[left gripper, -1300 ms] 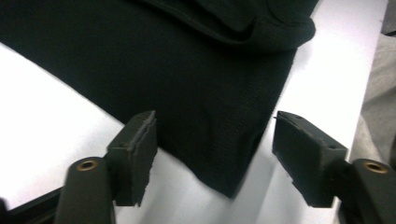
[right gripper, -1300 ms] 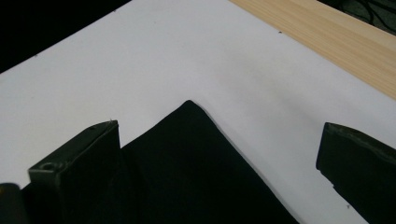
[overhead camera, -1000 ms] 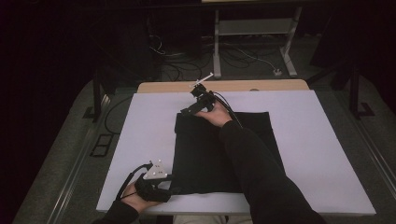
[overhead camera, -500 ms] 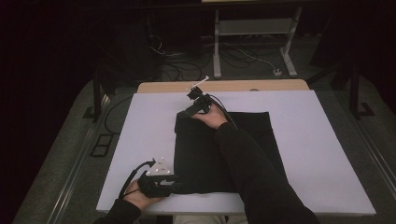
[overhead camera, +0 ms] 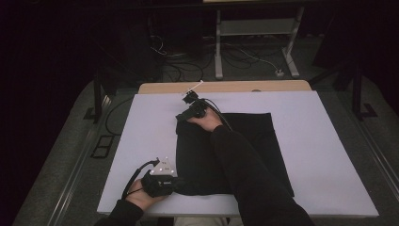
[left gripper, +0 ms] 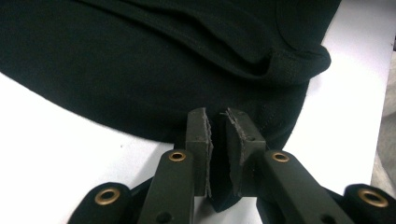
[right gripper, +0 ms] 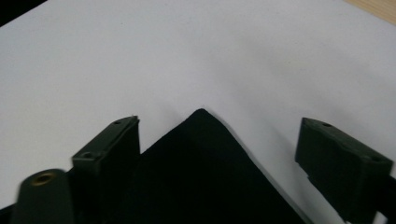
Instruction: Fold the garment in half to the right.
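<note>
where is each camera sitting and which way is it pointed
High view: above the person's side, looking forward and down at the white table; both forearms enter from below.
Left gripper view: rides the left tool, facing the black cloth it pinches.
Right gripper view: rides the right tool, over a cloth corner.
All share the cloth.

Loads of bare room on that flat white table sheet (overhead camera: pixel 320 141): the whole right side and the left strip (overhead camera: pixel 146 132) had nothing lying on them, so a hand could slide through either way. The only thing spread in the middle was the flat black folded cloth (overhead camera: pixel 254 141), low enough to pass over. The person's dark-sleeved right forearm (overhead camera: pixel 244 169) lay diagonally across it, blocking a straight crossing there. Beyond the far edge ran a light wooden tabletop strip (overhead camera: pixel 235 87), also bare.
</note>
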